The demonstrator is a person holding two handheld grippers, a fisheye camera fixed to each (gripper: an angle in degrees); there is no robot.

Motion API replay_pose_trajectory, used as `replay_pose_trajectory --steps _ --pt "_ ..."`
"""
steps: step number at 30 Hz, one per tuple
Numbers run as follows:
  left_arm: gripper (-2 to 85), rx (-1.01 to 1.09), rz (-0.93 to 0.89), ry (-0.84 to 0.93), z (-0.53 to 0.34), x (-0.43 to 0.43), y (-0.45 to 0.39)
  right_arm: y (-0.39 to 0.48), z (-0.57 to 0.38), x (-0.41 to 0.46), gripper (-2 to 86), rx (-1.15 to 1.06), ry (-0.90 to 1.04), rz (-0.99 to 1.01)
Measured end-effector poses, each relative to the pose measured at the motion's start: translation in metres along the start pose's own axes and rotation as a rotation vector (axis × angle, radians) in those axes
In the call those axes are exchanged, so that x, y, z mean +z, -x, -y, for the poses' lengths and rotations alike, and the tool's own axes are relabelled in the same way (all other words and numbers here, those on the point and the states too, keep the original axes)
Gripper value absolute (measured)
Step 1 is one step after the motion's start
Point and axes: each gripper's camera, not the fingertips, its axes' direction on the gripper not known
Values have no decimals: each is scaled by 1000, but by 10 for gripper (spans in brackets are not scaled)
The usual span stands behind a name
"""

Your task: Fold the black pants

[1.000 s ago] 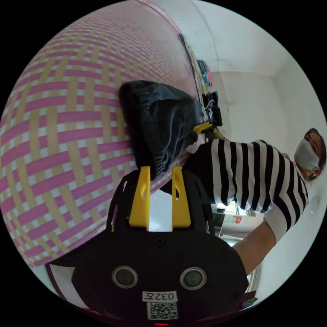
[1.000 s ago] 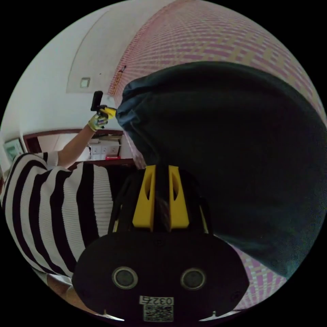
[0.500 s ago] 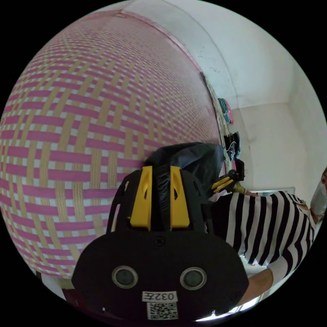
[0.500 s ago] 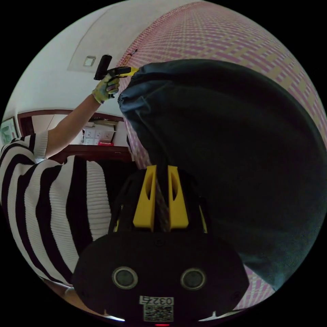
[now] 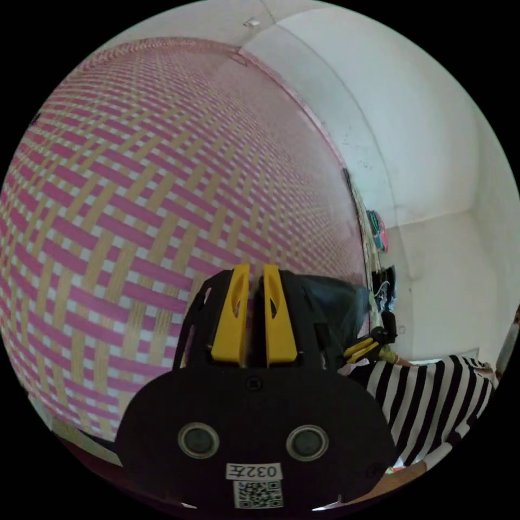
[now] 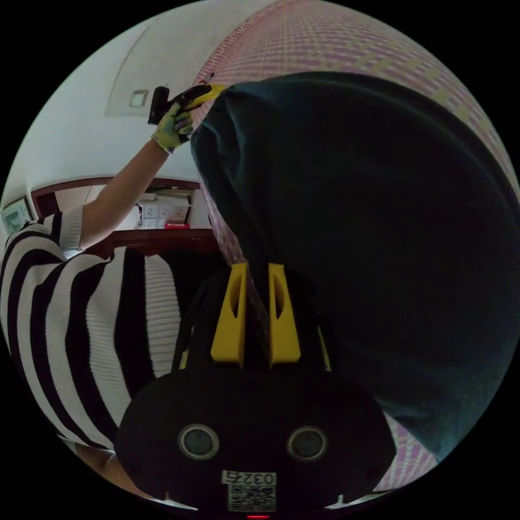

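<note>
Black pants held stretched over a pink-and-tan woven mat

The right gripper (image 6: 255, 271) has its yellow fingers clenched on one edge of the black pants (image 6: 368, 227), which spread wide across the woven mat (image 5: 141, 179). Far along the pants' upper edge, the left gripper (image 6: 208, 91), in a gloved hand (image 6: 172, 127), meets the fabric. In the left gripper view its fingers sit nearly closed; whether cloth lies between them cannot be told. A person's striped top (image 6: 65, 303) sits beside the pants.
</note>
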Motion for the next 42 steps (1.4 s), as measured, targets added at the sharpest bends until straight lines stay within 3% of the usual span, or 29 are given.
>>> replay_pose_trajectory --steps 2,6,9,11,20,23,26,28,30,32,37,39,42 --pt "-4 82 37 -42 -19 -12 -28 4 -6 -11 63 1 -56 -9" --pt "-9 205 24 180 -75 34 -79 -1 -15 -16 57 44 -98 -20" --pt "-9 167 155 239 -119 62 -70 -6 -16 -1 56 63 -33 -34" --pt "-9 129 120 220 -127 67 -53 -6 -16 7 54 63 -8 -47" --pt "-10 376 275 267 -22 103 -45 5 11 -6 60 92 -94 18" --pt "-10 303 393 230 21 104 -35 19 37 -17 67 58 -103 63" --pt "-9 210 533 96 34 87 -50 31 31 -48 58 79 -214 -34" --pt "-9 307 412 28 22 81 -78 27 13 -68 53 136 -283 -106" --pt "-9 399 123 168 5 107 -101 10 -16 -89 50 222 -350 -141" --pt "-9 433 -4 271 -14 129 -112 1 -28 -101 50 253 -373 -105" --pt "-9 348 41 360 -30 152 -107 30 -6 -109 50 135 -339 -98" --pt "-9 344 201 474 -29 159 -93 44 17 -101 47 92 -264 -150" --pt "-9 343 156 446 -21 143 -71 33 23 -108 16 166 -239 -192"
